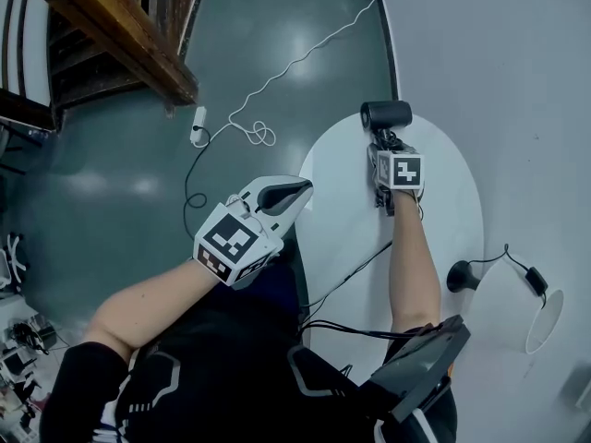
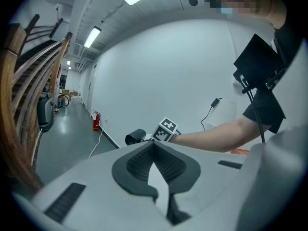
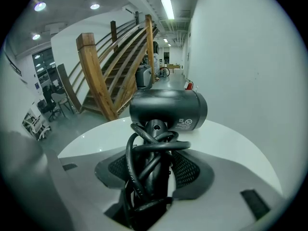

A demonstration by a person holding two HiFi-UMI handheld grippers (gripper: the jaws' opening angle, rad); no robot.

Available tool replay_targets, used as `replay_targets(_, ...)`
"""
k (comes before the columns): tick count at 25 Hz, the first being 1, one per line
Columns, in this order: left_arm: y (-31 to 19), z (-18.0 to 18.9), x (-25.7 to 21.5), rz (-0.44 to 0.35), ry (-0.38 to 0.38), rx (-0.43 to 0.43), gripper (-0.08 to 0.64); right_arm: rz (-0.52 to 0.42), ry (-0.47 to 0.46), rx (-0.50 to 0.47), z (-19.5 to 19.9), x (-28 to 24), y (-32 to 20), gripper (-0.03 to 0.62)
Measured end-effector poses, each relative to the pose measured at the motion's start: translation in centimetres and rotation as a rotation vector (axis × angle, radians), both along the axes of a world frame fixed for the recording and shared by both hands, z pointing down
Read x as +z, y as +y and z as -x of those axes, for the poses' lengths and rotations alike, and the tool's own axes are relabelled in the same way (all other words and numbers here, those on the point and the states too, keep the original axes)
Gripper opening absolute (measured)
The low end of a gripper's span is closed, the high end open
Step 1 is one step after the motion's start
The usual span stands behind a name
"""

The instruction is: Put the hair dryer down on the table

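Right gripper: we saw the forearm stretched forward, fingers pinching the hair dryer by its cord-wrapped handle, barrel beyond the fingertips, over the table. Left gripper: raised, fingers pressed together.

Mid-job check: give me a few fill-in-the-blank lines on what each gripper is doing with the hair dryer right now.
The right gripper grips the hair dryer by its ____.
A black ____ is wound round that part.
The left gripper is shut and holds ____.
In the head view, the left gripper is over the ____, beside the white table.
Missing words: handle; cord; nothing; floor.
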State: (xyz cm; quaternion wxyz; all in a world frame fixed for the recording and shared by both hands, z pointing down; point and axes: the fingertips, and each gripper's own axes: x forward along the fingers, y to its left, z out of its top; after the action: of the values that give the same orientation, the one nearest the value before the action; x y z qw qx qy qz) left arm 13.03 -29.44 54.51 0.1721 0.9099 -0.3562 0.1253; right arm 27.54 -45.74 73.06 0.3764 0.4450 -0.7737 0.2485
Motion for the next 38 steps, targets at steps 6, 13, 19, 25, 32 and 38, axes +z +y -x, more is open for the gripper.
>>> replay_targets(6,0.4,0.5,-1.1,-0.012,0.008,0.008,0.008,0.0,0.015,0.033,-0.3,-0.2,0.5,0.272)
replay_targets(13,0.3,0.1,-3.5,-0.048,0.042,0.033,0.008,-0.069,0.047,0.04,-0.2,-3.3,2.6,0.276)
replay_targets(19,-0.4,-0.4,-5.8,-0.102,0.08,0.119,0.008,-0.205,0.044,0.113,0.3,-9.5,2.5,0.276)
replay_targets(25,-0.2,-1.9,-9.7,-0.174,0.151,0.218,0.008,-0.351,0.014,0.244,-0.4,-17.3,4.9,0.275)
replay_targets(32,2.1,-4.3,-13.5,-0.227,0.223,0.329,0.007,-0.475,-0.017,0.353,-1.4,-24.8,9.8,0.275)
replay_targets(38,4.5,-5.5,-16.1,-0.254,0.275,0.405,0.008,-0.596,-0.022,0.439,-2.1,-30.3,14.5,0.274)
